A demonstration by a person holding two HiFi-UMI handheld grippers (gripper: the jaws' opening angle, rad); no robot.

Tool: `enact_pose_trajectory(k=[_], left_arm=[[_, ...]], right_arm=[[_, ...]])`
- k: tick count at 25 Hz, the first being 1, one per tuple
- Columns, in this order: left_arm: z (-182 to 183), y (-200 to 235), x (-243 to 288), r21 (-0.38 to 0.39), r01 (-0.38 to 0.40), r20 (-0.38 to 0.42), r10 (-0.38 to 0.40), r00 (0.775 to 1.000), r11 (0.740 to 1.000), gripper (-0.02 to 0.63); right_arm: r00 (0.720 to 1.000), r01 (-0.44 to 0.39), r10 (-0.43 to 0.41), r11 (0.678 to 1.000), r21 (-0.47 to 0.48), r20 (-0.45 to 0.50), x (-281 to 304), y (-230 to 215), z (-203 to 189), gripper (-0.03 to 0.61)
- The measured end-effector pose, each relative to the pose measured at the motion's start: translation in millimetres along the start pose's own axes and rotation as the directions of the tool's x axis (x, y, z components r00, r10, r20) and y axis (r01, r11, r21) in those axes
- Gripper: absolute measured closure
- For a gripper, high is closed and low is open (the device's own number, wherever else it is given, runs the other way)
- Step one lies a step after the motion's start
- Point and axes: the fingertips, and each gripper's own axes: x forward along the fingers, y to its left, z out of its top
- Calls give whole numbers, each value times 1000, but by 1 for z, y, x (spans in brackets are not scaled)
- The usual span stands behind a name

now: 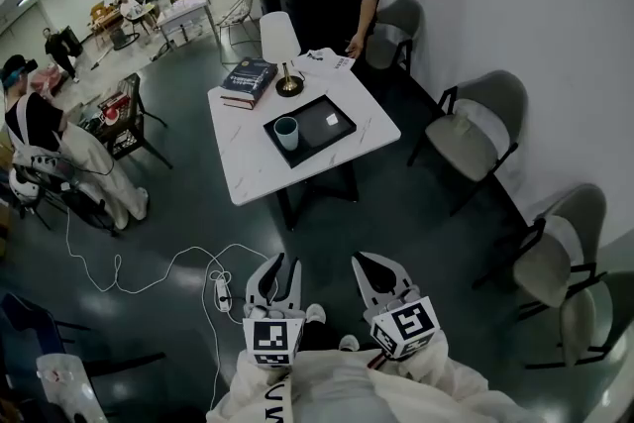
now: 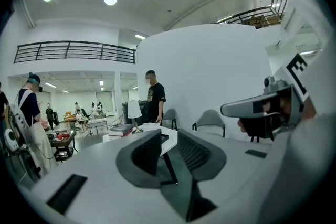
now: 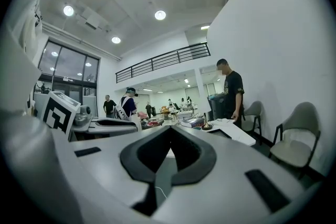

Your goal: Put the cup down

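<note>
On the white, faintly veined table (image 1: 248, 168) lies a flat black rectangular tray (image 1: 311, 138), and a smooth pale-blue cup (image 1: 286, 132) stands upright at its left end. Well apart from it, near the person's body, the left gripper (image 1: 282, 267) has its dark ribbed jaws a narrow gap apart, holding nothing. The right gripper (image 1: 365, 263) has its jaws closed tip to tip, also empty.

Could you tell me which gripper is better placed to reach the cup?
Left, probably: the left gripper lines up with the cup on the black tray, jaws apart; the right gripper is offset, shut.
</note>
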Motion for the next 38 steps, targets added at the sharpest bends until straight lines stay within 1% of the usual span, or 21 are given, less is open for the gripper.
enact_pose_trajectory(k=[1,3,4,6,8,13,21,25,31,38], left_arm=[[2,1,-1,7,-8,0,8,1000,1000,517],[3,1,-4,18,-17,-4,17,1000,1000,520],[3,2,-6,18,-18,-4,18,1000,1000,534],[4,2,-10,13,-17,-2,17,1000,1000,590],[5,2,-14,12,-5,1,5,1000,1000,603],[7,10,-26,19,33,1,-33,999,999,603],[5,24,-47,18,43,10,-43,999,999,603],[1,23,-52,5,48,7,-48,999,999,603],[-1,23,-55,6,52,5,-52,999,999,603],[-1,17,-51,9,52,0,-52,999,999,603]], right_arm=[[1000,0,0,1000,-1,2,-1,2,3,574],[1000,0,0,1000,-2,6,-2,6,7,574],[1000,0,0,1000,1,7,-3,8,8,574],[1000,2,-2,1000,2,8,-3,13,9,574],[1000,4,-4,1000,-2,7,-2,20,10,574],[1000,17,-17,1000,0,5,4,37,12,574],[999,35,-35,999,-27,5,3,65,14,574],[999,42,-42,999,-25,-1,1,68,10,574],[999,46,-46,999,-22,-3,-1,71,8,574],[999,47,-47,999,-24,-4,-3,65,9,574]])
